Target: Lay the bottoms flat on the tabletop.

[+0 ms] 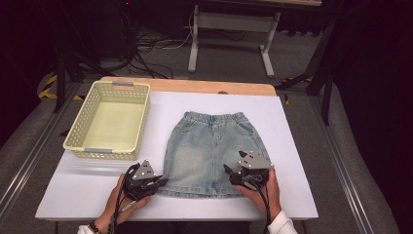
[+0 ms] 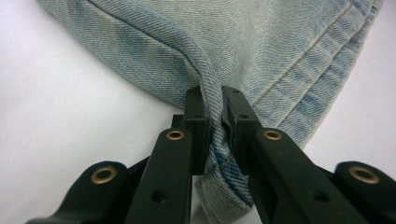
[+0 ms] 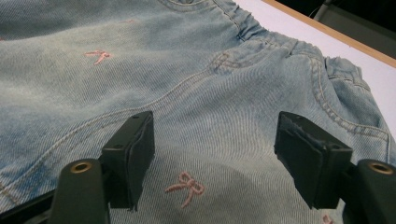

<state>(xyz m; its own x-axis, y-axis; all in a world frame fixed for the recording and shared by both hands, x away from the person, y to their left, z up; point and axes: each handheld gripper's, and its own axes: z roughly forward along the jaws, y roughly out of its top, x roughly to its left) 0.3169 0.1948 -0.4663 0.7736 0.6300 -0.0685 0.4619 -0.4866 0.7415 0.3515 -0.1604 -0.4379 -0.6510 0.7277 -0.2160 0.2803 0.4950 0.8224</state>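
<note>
- Clamped tight, my left gripper (image 2: 214, 109) has its jaws pinching a raised fold of the denim skirt (image 1: 213, 151) at the near left corner of its hem; the cloth bunches up between the pads.
- Jaws of my right gripper (image 3: 212, 154) stand wide apart above the skirt's near right part, with nothing between them; a pink embroidered bow (image 3: 185, 185) lies on the denim below the gap.
- From above, my left gripper (image 1: 142, 179) sits at the skirt's near left corner and my right gripper (image 1: 249, 170) over its near right side, a hand behind each.
- The skirt lies flat, waistband away from me, in the middle of the white table cover (image 1: 292, 146).
- An empty yellow basket (image 1: 109, 119) stands left of the skirt, apart from it.
- Risk, as I judge it: my left grip holds only a narrow ridge of hem, so a sharp pull could slide the denim out of the pads.
- With the right side not yet gripped, lifting now would hoist one corner alone and drag the skirt askew, perhaps towards the basket.
- If my right jaws close where they hover, they may catch only the top layer, not the hem edge, leaving any fold crooked.
</note>
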